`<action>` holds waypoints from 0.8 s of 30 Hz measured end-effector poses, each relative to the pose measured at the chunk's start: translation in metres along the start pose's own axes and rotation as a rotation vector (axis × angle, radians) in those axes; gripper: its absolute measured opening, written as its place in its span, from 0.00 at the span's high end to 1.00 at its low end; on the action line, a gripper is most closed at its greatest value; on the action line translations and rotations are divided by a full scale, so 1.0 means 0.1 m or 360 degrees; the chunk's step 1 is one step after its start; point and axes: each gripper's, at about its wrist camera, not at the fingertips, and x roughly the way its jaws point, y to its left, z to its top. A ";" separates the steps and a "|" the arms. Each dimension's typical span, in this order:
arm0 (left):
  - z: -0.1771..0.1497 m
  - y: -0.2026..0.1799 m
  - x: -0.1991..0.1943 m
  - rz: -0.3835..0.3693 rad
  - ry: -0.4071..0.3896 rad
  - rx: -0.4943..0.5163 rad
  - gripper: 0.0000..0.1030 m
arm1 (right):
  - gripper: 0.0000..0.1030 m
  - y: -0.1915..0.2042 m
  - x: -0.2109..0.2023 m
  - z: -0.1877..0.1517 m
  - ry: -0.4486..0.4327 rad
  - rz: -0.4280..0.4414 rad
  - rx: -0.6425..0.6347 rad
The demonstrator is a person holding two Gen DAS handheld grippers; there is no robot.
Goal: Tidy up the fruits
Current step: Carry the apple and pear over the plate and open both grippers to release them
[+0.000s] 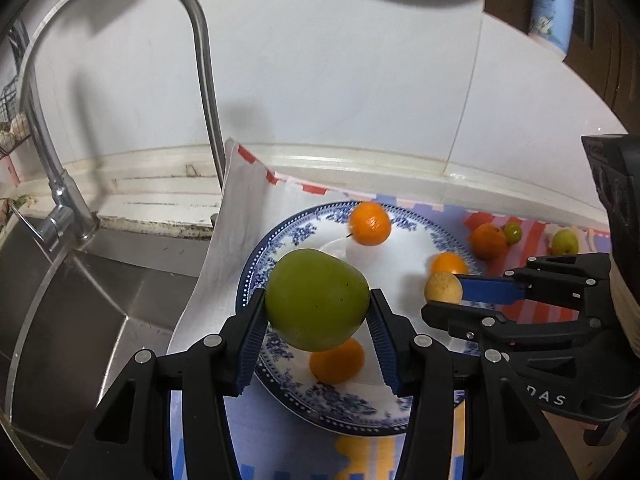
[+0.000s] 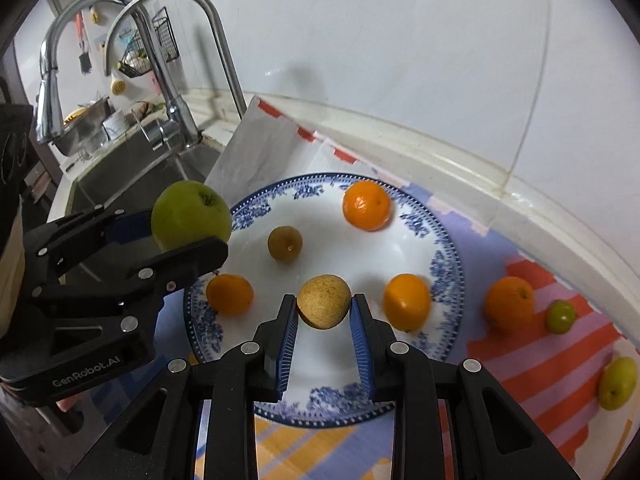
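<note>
My left gripper (image 1: pixel 317 310) is shut on a large green apple (image 1: pixel 317 300) and holds it above the left rim of the blue-and-white plate (image 1: pixel 416 240). My right gripper (image 2: pixel 324 306) is shut on a small tan speckled fruit (image 2: pixel 324 300) above the plate (image 2: pixel 444 248). On the plate lie three oranges (image 2: pixel 366 205), (image 2: pixel 229 294), (image 2: pixel 407 301) and a small brown fruit (image 2: pixel 285 243). In the right wrist view the left gripper (image 2: pixel 188 232) holds the apple (image 2: pixel 191 216) at the plate's left edge. In the left wrist view the right gripper (image 1: pixel 448 296) holds the tan fruit (image 1: pixel 442 287).
Off the plate on the striped cloth (image 2: pixel 560 360) lie an orange (image 2: pixel 509 302) and two small green fruits (image 2: pixel 561 317), (image 2: pixel 618 382). A steel sink (image 1: pixel 80 300) with a tall faucet (image 1: pixel 192 20) is to the left. A tiled wall (image 1: pixel 340 80) stands behind.
</note>
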 end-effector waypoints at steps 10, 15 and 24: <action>-0.01 0.03 0.24 -0.0041 0.0078 -0.0019 0.52 | 0.73 -0.05 0.18 0.01 0.0055 -0.0010 0.0010; -0.02 0.02 0.28 -0.0054 0.0095 -0.0032 0.52 | 0.71 -0.08 0.17 0.02 0.0053 -0.0012 0.0031; -0.02 -0.03 0.18 -0.0057 0.0050 -0.0032 0.46 | 0.65 -0.10 0.04 -0.01 0.0000 -0.0082 0.0041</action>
